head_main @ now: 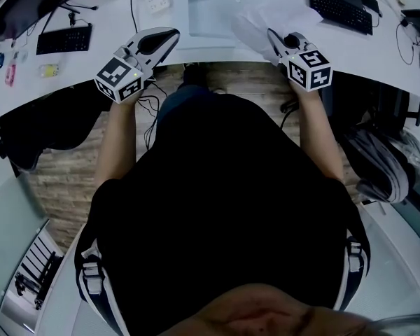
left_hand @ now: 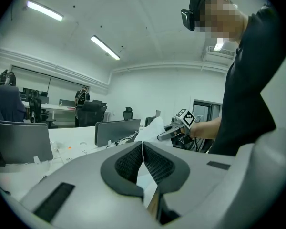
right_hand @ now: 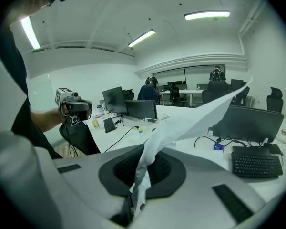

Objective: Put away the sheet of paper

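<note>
Your black-clad torso fills the near part of the head view. Both bare forearms reach forward to the near edge of the desk, the left one angled out to the left and the right one almost straight ahead. Your left gripper point(head_main: 169, 37) points far and a little right, close to level. Its jaws are drawn together with only a hairline between the pads, and nothing is gripped there. Your right gripper point(head_main: 273, 39) tips downward toward the desk and is clenched on the sheet of paper point(right_hand: 181, 125). The pads pinch a crumpled edge, and the rest of the sheet rises from the jaws and fans out far and to the right, off the surface. The two grippers are well apart, and the sheet is at the right one only. Under them runs a white curved desk point(head_main: 217, 47). A closed grey laptop point(head_main: 210, 9) lies farther off between the grippers, with a white power strip point(head_main: 156, 2) to its left. The left keyboard point(head_main: 63, 39) sits at the far left and the right keyboard point(head_main: 339, 9) at the far right. Wood-pattern floor point(head_main: 63, 180) shows below the desk's near edge, with a black office chair point(head_main: 42, 128) on the left. Beyond is an open office with rows of monitors point(right_hand: 142, 109) and ceiling strip lights point(right_hand: 207, 15).
</note>
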Motion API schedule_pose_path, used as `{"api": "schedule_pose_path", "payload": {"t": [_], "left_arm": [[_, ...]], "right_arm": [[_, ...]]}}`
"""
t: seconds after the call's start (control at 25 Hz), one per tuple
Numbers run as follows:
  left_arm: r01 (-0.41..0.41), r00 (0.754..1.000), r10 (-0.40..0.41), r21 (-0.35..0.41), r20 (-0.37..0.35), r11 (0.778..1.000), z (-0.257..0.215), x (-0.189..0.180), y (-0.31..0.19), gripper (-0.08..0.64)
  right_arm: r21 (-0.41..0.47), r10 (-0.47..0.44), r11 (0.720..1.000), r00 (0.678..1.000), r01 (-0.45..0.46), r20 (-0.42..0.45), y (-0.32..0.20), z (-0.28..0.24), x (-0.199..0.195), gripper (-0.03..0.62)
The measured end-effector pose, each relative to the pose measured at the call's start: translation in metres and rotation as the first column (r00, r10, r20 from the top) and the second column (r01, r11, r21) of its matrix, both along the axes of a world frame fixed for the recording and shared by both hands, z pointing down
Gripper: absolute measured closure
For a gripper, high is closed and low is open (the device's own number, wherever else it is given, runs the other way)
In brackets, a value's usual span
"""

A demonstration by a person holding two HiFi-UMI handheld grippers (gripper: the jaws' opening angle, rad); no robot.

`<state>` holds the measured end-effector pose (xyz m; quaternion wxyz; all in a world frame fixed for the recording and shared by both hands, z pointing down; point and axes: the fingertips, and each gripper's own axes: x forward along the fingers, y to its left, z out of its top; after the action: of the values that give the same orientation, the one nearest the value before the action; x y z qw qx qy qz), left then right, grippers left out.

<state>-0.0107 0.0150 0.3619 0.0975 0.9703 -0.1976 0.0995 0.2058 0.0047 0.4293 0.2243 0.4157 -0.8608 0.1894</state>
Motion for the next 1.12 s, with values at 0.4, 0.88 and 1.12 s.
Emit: {"api": "schedule_pose_path", "payload": {"t": [0.4, 0.88, 1.12], "left_arm": [[-0.005, 1.0, 0.005, -0.009, -0.018, 1.0, 0.006, -0.013, -0.032, 0.534], [-0.048, 0.999, 0.047, -0.073, -0.017, 0.996, 0.026, -0.012, -0.077, 0.534], [-0.065, 0.998, 0.065, -0.096, -0.003, 0.993, 0.035, -0.011, -0.094, 0.534]], "right_arm": [[-0.018, 0.004, 1.0, 1.0, -0.005, -0.023, -0.022, 0.004, -0.01, 0.577], [-0.075, 0.015, 0.997, 0.999, -0.018, -0.036, -0.06, 0.023, -0.01, 0.577], [-0.108, 0.015, 0.994, 0.999, -0.018, -0.03, -0.073, 0.036, -0.012, 0.578]]}}
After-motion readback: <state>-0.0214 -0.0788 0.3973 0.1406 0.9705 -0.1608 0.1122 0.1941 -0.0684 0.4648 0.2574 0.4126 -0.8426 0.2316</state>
